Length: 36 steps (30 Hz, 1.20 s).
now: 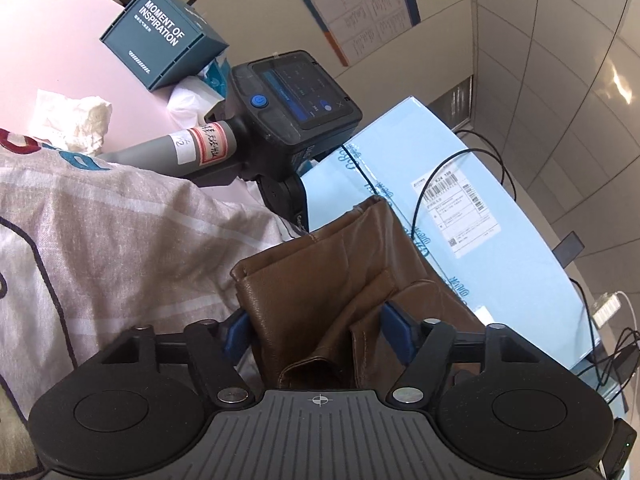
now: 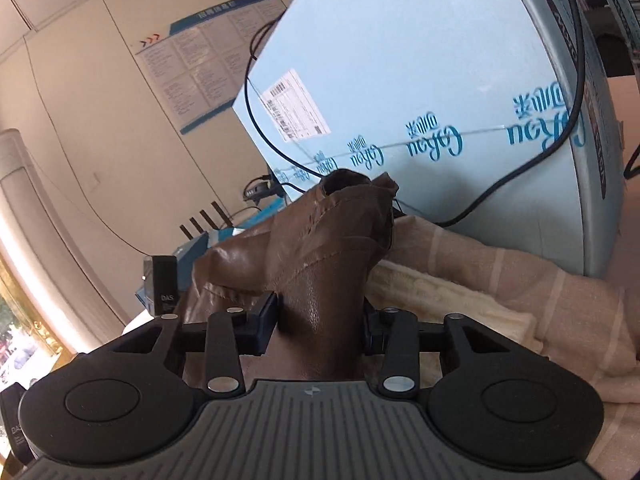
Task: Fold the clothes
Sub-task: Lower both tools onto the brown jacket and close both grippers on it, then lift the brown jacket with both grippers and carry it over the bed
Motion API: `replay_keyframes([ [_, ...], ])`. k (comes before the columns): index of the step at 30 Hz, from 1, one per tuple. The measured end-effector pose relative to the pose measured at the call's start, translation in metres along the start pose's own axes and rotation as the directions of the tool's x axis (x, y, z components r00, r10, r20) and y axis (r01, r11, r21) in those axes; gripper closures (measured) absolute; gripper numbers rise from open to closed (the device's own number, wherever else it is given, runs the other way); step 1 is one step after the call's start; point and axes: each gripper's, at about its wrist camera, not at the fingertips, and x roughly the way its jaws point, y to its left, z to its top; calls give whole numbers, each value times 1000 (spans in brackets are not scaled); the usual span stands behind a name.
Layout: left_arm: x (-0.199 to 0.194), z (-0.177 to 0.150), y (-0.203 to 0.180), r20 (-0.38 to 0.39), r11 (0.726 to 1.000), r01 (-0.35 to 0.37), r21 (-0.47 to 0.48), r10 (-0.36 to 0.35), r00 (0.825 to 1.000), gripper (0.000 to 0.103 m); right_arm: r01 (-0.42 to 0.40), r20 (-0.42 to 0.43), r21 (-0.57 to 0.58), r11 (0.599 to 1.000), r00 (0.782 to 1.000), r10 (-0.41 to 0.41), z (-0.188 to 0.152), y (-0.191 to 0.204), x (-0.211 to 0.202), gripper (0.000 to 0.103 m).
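Beige wall panels and a printed notice board (image 1: 352, 4) fill the background of your left wrist view, above a pink table (image 1: 52, 48). On that table sit a teal box (image 1: 160, 40) with white lettering, a crumpled tissue (image 1: 76, 120) and a dark handheld device (image 1: 296, 100) with a grey handle. A large light blue carton (image 1: 460, 216) with a shipping label lies to the right, a black cable (image 1: 440, 168) draped over it. Your left gripper (image 1: 316, 324) is partly closed, its blue pads pressing both sides of a bunched brown leather garment (image 1: 320, 272). Patterned pinkish fabric (image 1: 120, 240) spreads to the left of it.

From your right wrist view, the same notice board (image 2: 200, 64) hangs on the wall and the carton (image 2: 400, 80) looms close, cables crossing it. Your right gripper (image 2: 320, 324) is closed to a narrow gap on a thick fold of the brown garment (image 2: 320, 248), which rises up ahead of the fingers. Striped beige cloth (image 2: 540, 280) and a cream fuzzy textile (image 2: 440, 300) lie to the right, beneath the garment.
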Motion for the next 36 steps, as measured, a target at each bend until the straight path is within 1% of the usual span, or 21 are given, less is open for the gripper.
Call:
replay_keyframes([
  [1,1,0,0,3,1000,-14,14,14,1000,52,12,5,-32,999,1000,-12,-4,6,0,75],
  [5,-2,-3,-3,43,996,-49,77,45,998,62,62,30,-160,985,998,-58,-22,32,-2,89],
  [7,-6,-3,-3,62,995,-57,85,52,997,70,87,44,-222,971,996,-79,-31,44,-2,93],
  [8,-8,-2,-2,71,994,-60,87,54,996,72,100,52,-253,962,995,-90,-35,51,-3,93],
  [9,-10,-1,-2,82,994,-62,89,54,995,76,94,55,-260,961,995,-82,-38,57,-5,93],
  [10,-16,0,-2,99,994,-56,96,46,994,79,73,53,-249,966,997,-61,-38,64,-9,94],
  [13,-39,1,-6,169,992,-41,120,20,985,81,7,51,-203,979,999,4,-38,83,-22,94],
  [16,-69,-2,-13,253,987,-43,155,2,968,82,-71,59,-114,991,995,78,-32,91,-40,94],
  [18,-96,-10,-18,316,984,-43,173,-14,949,82,-119,68,-69,991,990,123,-31,97,-55,94],
  [20,-117,-17,-18,338,985,-38,171,-23,941,82,-152,70,-45,987,985,155,-32,106,-70,94],
  [22,-134,-26,-15,317,989,-8,147,-39,948,82,-145,73,-18,989,987,146,-33,104,-90,94],
  [24,-149,-38,-17,289,985,15,169,-65,955,84,-128,76,9,992,989,127,-34,99,-111,94],
  [25,-154,-44,-20,277,981,24,195,-79,957,84,-119,77,23,993,990,117,-35,97,-121,94],
  [27,-162,-58,-30,225,965,64,254,-123,966,84,-101,80,51,994,992,97,-36,93,-142,94],
  [29,-162,-71,-43,150,948,123,293,-173,973,84,-84,81,79,993,994,77,-37,88,-163,94],
  [30,-162,-78,-49,112,938,154,311,-197,974,84,-75,82,93,993,994,67,-38,86,-174,94],
  [31,-162,-84,-55,73,927,185,328,-220,973,84,-66,82,107,992,995,57,-38,84,-184,94],
  [33,-162,-98,-68,-7,901,247,356,-262,965,84,-38,87,144,989,996,25,-40,75,-207,94],
  [35,-156,-112,-80,-96,878,304,371,-289,953,84,20,97,207,978,994,-41,-43,55,-234,94],
  [36,-153,-120,-86,-141,865,332,376,-300,943,84,54,95,236,970,992,-78,-45,44,-247,94],
])
